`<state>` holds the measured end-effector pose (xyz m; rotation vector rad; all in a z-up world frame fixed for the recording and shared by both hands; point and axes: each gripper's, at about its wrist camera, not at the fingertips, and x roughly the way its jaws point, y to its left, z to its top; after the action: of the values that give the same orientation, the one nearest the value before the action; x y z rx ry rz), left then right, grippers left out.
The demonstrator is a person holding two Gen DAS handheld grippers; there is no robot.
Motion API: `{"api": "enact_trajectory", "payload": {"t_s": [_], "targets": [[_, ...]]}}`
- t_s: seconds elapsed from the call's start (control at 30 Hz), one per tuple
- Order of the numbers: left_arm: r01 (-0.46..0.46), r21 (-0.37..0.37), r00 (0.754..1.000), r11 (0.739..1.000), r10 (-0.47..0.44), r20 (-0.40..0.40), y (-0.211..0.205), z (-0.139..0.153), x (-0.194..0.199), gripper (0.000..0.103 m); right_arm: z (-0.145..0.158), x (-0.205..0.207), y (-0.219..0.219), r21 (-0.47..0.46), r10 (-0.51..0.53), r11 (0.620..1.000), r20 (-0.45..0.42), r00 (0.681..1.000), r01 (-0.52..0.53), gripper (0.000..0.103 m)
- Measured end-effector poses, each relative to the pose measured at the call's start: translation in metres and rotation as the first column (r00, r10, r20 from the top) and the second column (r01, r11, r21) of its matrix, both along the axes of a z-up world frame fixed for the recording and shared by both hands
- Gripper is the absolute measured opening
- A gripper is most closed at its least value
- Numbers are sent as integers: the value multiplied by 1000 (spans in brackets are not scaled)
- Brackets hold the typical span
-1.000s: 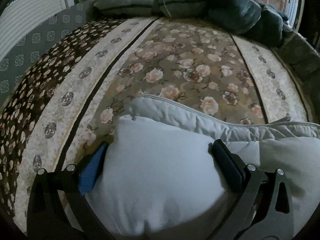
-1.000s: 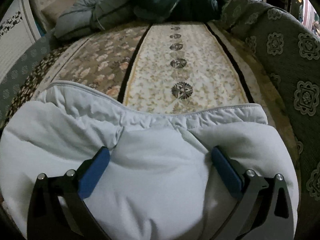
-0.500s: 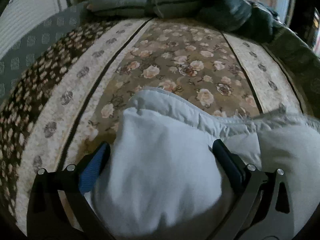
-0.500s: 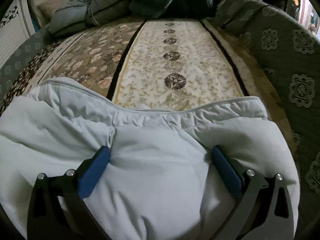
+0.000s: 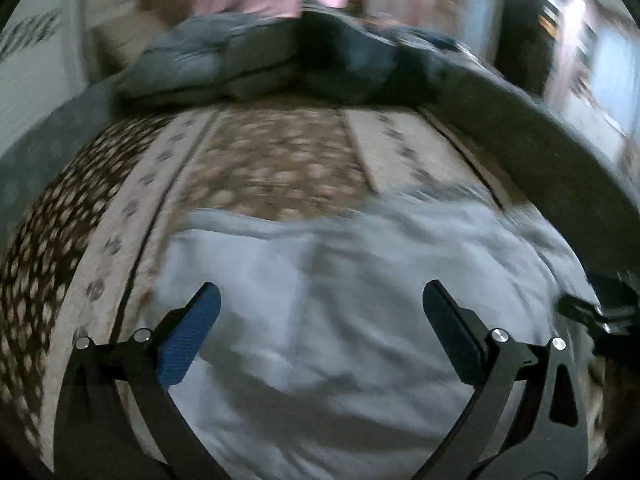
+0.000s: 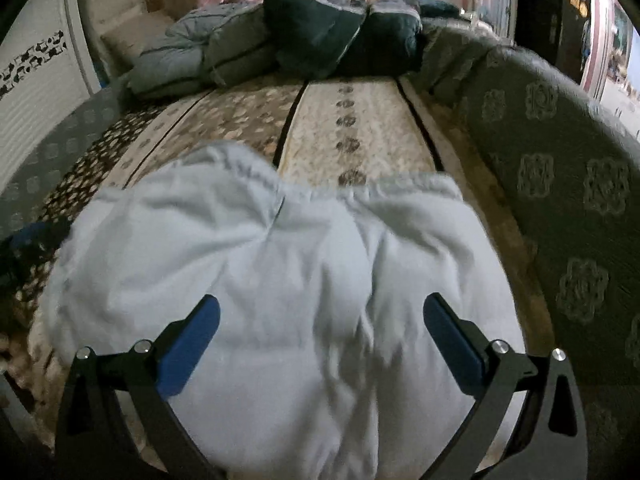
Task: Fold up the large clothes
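A pale blue padded garment (image 5: 320, 288) lies folded in a thick bundle on the patterned bedspread (image 5: 272, 160). In the left wrist view my left gripper (image 5: 320, 320) is open above it, jaws wide apart, holding nothing. The right gripper's black frame (image 5: 600, 316) shows at the right edge there. In the right wrist view the same garment (image 6: 280, 260) fills the foreground, and my right gripper (image 6: 320, 328) is open over it, empty. The left wrist view is blurred by motion.
A heap of grey and dark green quilts (image 6: 288, 40) lies at the far end of the bed. A grey patterned padded side (image 6: 560, 180) runs along the right. A white ribbed panel (image 6: 32, 100) stands on the left.
Both grippers have pulled back and risen from the garment, which no longer bulges between the jaws. The views now take in more of the room; the garment lies flatter.
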<state>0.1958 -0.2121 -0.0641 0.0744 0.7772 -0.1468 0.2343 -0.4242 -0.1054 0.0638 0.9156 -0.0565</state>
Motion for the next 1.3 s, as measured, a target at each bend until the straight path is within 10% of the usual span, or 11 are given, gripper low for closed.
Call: {"api": "enact_trajectory", "payload": {"t_s": [0.2,0.4,1.3], "targets": [[67,140,996,988,-57,-74,-47,-30,0,100,-23,-3,-5,-32,9,999,-94,996,-12,101],[-48,28,992,998,51,-117,-20,-54,42,100,-43,25,-8,-113,26,993,-55,998,-32,102],[-73,130,987,989,90,-134,-34,-102,128,100,-96,124,-34,-39,-50,998,-111,993,46,102]]}}
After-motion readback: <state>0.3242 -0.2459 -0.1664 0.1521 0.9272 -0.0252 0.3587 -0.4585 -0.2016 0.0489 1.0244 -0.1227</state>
